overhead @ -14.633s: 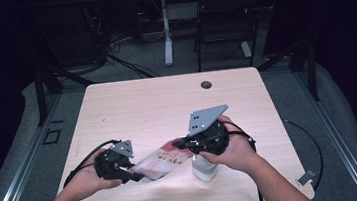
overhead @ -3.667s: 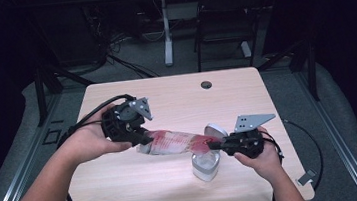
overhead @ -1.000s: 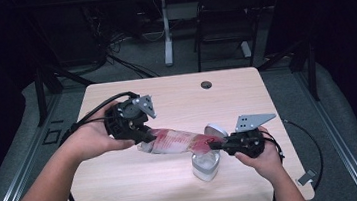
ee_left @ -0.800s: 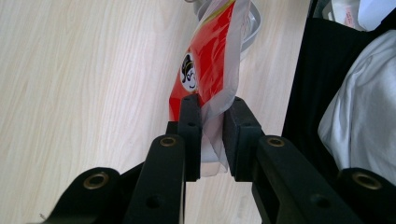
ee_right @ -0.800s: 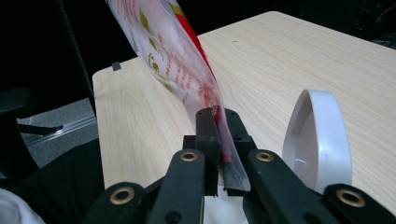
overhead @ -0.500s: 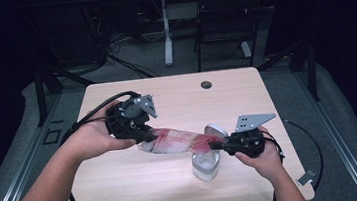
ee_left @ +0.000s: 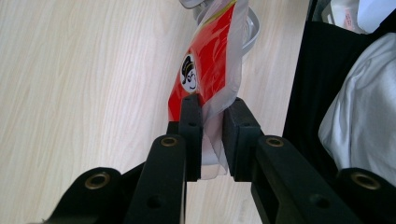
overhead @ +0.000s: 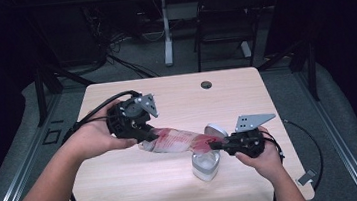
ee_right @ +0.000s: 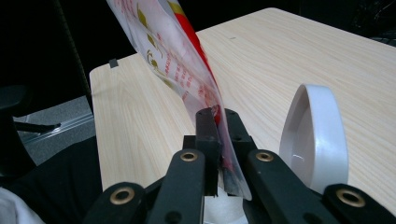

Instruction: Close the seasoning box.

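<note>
The table (overhead: 126,196) is a pale wood top with a small dark round cap (overhead: 206,84) set near its far edge, about midway along it. A grey floor (overhead: 330,130) runs around it, and a black chair (overhead: 223,20) stands well beyond the far edge.

Above the middle of the table, a little toward the near edge, a clear plastic bag (overhead: 178,140) with red print is stretched between the two grippers, clear of the wood. It slopes down from its left end to its right end. In the left gripper view a small round face logo sits on the red part of the bag, just past the jaws.

The left gripper (overhead: 142,132) sits left of centre, held in the person's left hand (overhead: 95,137), and its jaws pinch the bag's left end; the film is folded between the pads. The right gripper (overhead: 216,146) lies toward the right edge in the right hand (overhead: 263,159), its jaws clamped tight on the bag's right end.

A small white container (overhead: 206,164) stands on the table just under the bag's right end. Its white hinged lid (overhead: 216,129) stands up open, close beside the right gripper's jaws.
</note>
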The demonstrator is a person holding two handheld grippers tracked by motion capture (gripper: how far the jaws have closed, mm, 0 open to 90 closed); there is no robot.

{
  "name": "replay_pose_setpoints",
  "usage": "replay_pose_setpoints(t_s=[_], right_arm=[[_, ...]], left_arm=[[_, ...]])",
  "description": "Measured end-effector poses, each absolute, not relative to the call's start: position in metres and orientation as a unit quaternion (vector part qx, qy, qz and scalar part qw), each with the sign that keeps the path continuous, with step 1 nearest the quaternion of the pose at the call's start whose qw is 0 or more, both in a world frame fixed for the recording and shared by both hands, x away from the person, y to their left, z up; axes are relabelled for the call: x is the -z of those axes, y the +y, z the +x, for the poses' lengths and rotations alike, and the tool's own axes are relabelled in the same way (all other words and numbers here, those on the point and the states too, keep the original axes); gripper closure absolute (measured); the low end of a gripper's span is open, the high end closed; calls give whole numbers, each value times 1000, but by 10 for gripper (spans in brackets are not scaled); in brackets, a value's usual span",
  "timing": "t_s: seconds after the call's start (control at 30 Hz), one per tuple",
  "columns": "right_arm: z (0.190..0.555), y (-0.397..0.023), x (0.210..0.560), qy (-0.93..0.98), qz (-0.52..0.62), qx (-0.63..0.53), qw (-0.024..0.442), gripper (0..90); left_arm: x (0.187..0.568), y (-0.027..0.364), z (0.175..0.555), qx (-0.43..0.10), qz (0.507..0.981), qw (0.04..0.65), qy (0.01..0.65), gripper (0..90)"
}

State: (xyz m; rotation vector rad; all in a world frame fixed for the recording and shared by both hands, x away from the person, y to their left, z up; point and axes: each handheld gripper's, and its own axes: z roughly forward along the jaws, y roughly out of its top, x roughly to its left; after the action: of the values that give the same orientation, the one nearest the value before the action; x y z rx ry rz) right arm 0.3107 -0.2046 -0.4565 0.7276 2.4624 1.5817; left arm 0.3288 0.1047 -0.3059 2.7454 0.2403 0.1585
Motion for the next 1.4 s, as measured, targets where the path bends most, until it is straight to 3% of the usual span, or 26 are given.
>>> replay_pose_setpoints(t_s=[1.4], right_arm=[[309, -209, 455, 820, 237, -518, 59, 885]], left_arm=[[302, 97, 329, -56, 977, 192, 78, 807]])
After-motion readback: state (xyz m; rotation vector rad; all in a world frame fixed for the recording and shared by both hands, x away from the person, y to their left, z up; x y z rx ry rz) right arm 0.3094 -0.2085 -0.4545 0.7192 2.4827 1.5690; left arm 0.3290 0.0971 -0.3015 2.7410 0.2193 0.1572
